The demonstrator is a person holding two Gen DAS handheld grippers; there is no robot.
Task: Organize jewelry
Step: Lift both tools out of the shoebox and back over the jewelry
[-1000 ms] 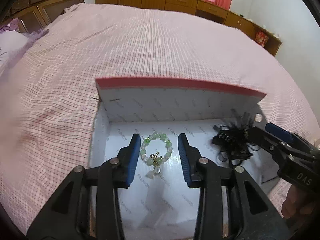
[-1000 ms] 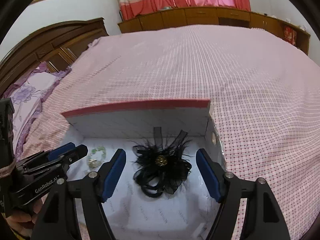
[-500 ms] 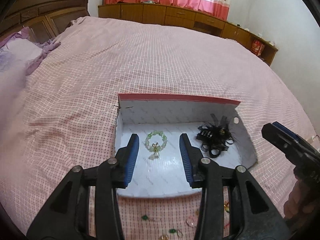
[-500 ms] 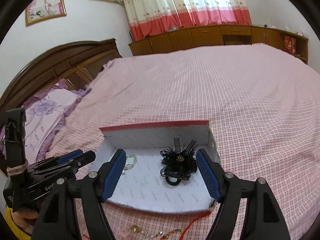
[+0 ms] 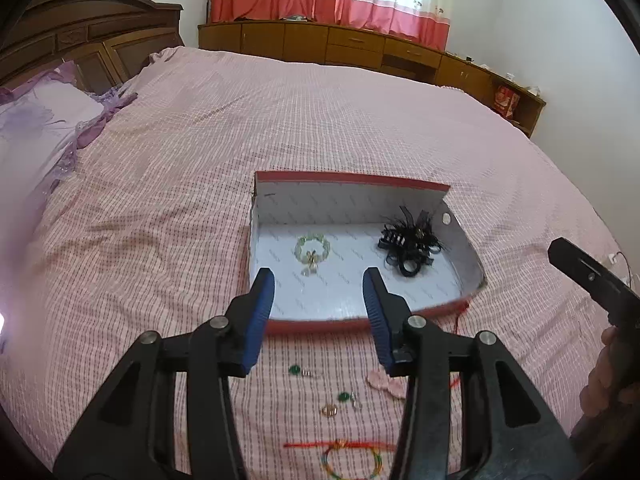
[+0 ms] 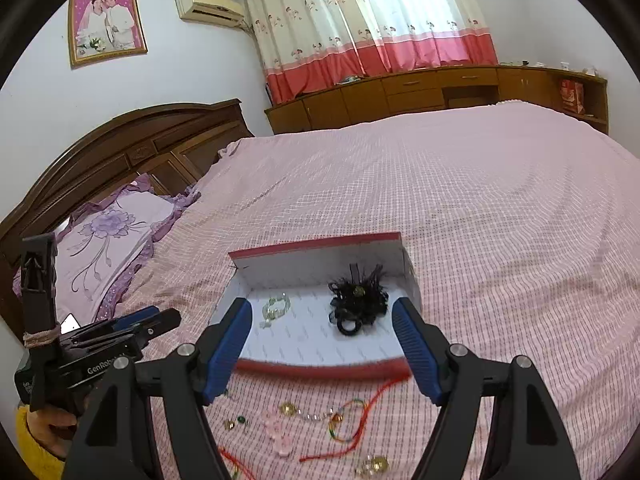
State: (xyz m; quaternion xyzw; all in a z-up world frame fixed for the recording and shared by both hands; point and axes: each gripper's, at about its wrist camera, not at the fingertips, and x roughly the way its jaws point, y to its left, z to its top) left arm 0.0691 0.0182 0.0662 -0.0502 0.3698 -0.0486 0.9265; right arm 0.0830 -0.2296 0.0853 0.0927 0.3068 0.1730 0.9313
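A red-rimmed white box [image 5: 352,183] [image 6: 320,369] lies open on the pink bedspread. Inside it lie a green bead bracelet [image 5: 313,249] [image 6: 276,307] on the left and a black feathered hair clip [image 5: 409,245] [image 6: 358,300] on the right. Loose jewelry lies in front of the box: green stud earrings [image 5: 295,369], a gold ring [image 5: 329,410], a pink bow [image 5: 386,385], and a red-cord bracelet [image 5: 352,458] [image 6: 348,424]. My left gripper [image 5: 318,280] is open and empty, above the box's near rim. My right gripper [image 6: 322,312] is open and empty, also above the near rim.
The pink checked bedspread [image 5: 320,120] spreads all around. A purple pillow [image 6: 104,236] and a wooden headboard [image 6: 120,144] are at the left. Wooden cabinets [image 6: 440,88] line the far wall. The other gripper shows at the edge of each view.
Both grippers have pulled back and up out of the box, leaving the bracelet and the hair clip inside. The loose jewelry in front of the box has come into view.
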